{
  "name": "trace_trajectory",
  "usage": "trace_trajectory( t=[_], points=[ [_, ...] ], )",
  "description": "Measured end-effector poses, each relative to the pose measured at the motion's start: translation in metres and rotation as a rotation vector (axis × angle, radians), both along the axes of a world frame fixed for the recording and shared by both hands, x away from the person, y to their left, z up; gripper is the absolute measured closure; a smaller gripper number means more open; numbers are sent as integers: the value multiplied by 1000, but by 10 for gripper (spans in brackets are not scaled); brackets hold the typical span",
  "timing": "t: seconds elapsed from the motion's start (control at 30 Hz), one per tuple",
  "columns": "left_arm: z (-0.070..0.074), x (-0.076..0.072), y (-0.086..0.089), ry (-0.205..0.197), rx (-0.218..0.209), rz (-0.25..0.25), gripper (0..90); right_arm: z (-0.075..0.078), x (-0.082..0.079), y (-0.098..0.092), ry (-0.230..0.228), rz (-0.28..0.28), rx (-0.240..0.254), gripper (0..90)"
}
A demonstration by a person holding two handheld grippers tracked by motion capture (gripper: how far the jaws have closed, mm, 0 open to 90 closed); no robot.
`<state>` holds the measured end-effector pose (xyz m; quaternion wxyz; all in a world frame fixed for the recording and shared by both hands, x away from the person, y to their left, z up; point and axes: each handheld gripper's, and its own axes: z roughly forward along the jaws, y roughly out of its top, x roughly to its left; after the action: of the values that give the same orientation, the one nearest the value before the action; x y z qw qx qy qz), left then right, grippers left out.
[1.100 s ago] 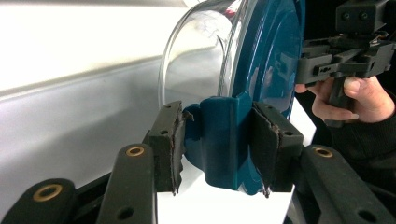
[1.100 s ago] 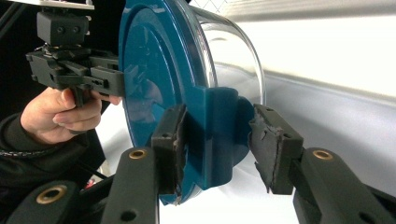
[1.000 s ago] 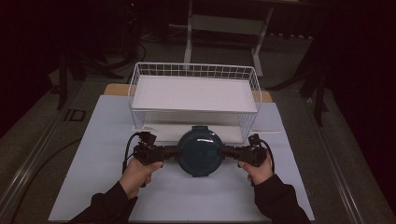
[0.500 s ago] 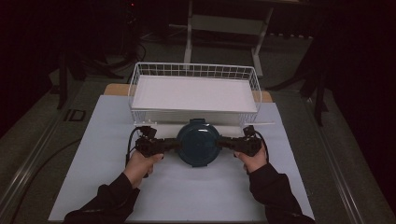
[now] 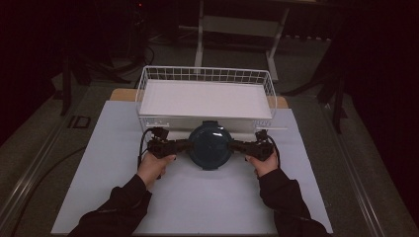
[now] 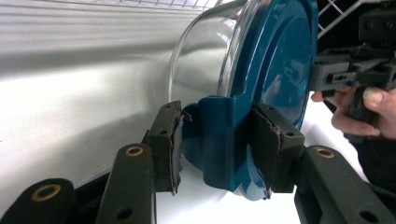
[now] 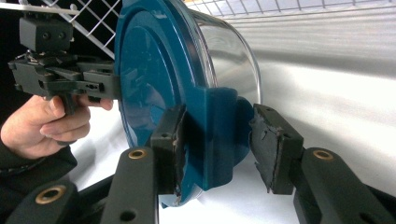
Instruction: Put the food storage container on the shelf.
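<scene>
The glass container [image 5: 210,145] with the blue lid [image 6: 275,70] hangs above the white mat [image 5: 108,163], just in front of the wire basket [image 5: 148,84], and it is carried from two sides. The left gripper [image 6: 217,144] has its jaws about half open and they are closed on the left lid tab [image 6: 219,140]; both pads seem to press on it. The right gripper [image 7: 219,144] stands at a similar opening on the right lid tab [image 7: 210,135]: its near pad touches the tab, but at the far pad a small gap seems to show, so I judge this grip less sure. The step in hand looks like moving the container into the basket. To do it well, both hands should travel together at the same height, so the container stays level and no tab twists out. The bottom must pass over the front rim of the basket before any lowering. It is better to keep the pressure constant until the glass rests flat on the basket floor [image 5: 207,98].
</scene>
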<state>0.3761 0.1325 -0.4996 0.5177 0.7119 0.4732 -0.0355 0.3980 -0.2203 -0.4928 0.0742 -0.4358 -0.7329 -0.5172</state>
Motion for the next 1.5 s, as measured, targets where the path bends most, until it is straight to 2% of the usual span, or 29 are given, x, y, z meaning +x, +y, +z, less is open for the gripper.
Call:
trace_trajectory(
  t=[0.1, 0.13, 0.23, 0.4, 0.47, 0.5, 0.53, 0.57, 0.6, 0.63, 0.73, 0.77, 0.83, 0.93, 1.0, 1.17, 1.23, 1.27, 1.3, 1.43, 1.5],
  points=[
    [-4, 3, 2, -16, 2, -7, 552, -2, 2, 1, 2, -3, -6, 560],
    [-4, 3, 2, -16, 2, -7, 552, -4, 4, 2, -20, -5, -11, 560],
    [-6, 7, 5, -6, -20, 8, 551, -4, 7, 5, -28, -10, -17, 560],
    [-5, 9, 5, -2, -40, 15, 550, -3, 10, 5, -20, -14, 0, 557],
    [-5, 9, 4, 3, -37, 20, 548, -2, 10, 6, -30, -18, -34, 549],
    [-6, 11, 4, 5, -38, 22, 543, -1, 8, 8, -62, -20, -74, 595],
    [-9, 13, 5, 30, -53, 23, 534, 1, 6, 10, -79, -34, -94, 594],
    [-12, 14, 6, 37, -69, 24, 529, 3, 6, 13, -68, -49, -118, 579],
    [-14, 13, 6, 17, -68, 34, 526, 3, 7, 13, -63, -51, -114, 578],
    [-14, 13, 6, 14, -67, 37, 523, 0, 9, 12, -61, -49, -87, 576],
    [-16, 12, 7, 10, -76, 39, 516, -3, 9, 11, -70, -59, -67, 567],
    [-15, 12, 6, -13, -56, 46, 510, -3, 9, 11, -75, -62, -70, 555],
    [-13, 13, 5, -20, -49, 72, 506, -3, 9, 12, -78, -70, -78, 536],
    [-13, 13, 5, -37, -43, 79, 502, -4, 9, 13, -76, -75, -74, 527],
    [-15, 13, 5, -60, -43, 102, 473, -3, 10, 14, -81, -86, -78, 524],
    [-15, 16, 3, -77, -29, 137, 416, 0, 12, 17, -90, -115, -99, 524],
    [-14, 17, 2, -90, -2, 148, 401, 1, 12, 19, -93, -131, -110, 523],
    [-13, 18, 2, -97, 8, 148, 385, -1, 16, 19, -167, -115, -110, 519],
    [-13, 18, 2, -98, 11, 147, 385, -1, 16, 19, -171, -123, -124, 511],
    [-10, 17, 1, -90, 28, 155, 375, 1, 14, 21, -148, -142, -136, 513],
    [-9, 15, 0, -88, 16, 159, 357, 3, 11, 23, -124, -147, -142, 515]
  ],
)
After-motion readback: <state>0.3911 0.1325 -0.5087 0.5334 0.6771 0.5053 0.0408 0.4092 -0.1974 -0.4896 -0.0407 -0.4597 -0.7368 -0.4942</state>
